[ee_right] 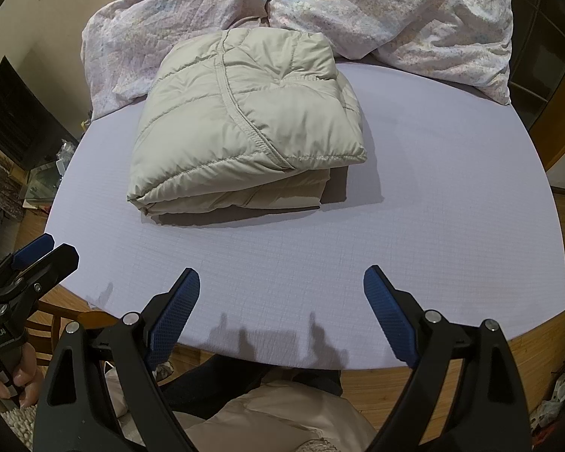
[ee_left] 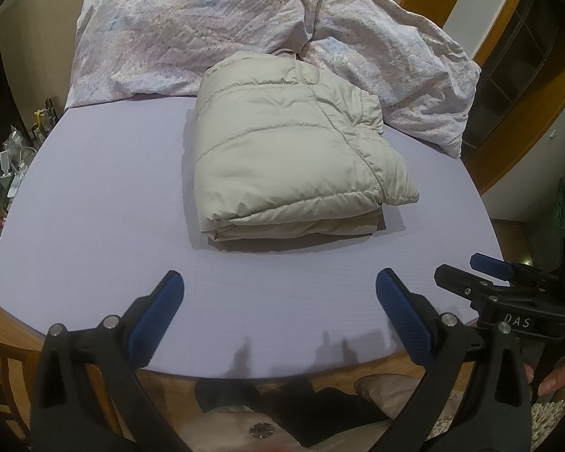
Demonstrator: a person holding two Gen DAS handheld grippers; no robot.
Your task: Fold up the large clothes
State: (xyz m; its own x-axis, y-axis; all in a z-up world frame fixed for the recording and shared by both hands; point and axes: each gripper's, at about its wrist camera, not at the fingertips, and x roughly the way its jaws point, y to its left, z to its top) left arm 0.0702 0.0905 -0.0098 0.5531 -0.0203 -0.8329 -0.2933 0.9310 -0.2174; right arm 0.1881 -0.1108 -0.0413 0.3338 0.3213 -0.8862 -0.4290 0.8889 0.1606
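Observation:
A beige puffer jacket [ee_left: 293, 150] lies folded into a compact bundle in the middle of the lavender table [ee_left: 94, 207]; it also shows in the right wrist view [ee_right: 245, 124]. My left gripper [ee_left: 278, 286] is open and empty, held over the table's near edge, well short of the jacket. My right gripper [ee_right: 280, 282] is open and empty too, over the near edge. The right gripper shows at the right in the left wrist view [ee_left: 486, 275], and the left gripper at the left in the right wrist view [ee_right: 41, 252].
A crumpled floral duvet [ee_left: 245, 26] is heaped along the table's far side behind the jacket, also in the right wrist view [ee_right: 376, 11]. A cluttered glass shelf [ee_left: 15, 165] stands to the left. More clothes [ee_right: 275, 414] lie below the near edge.

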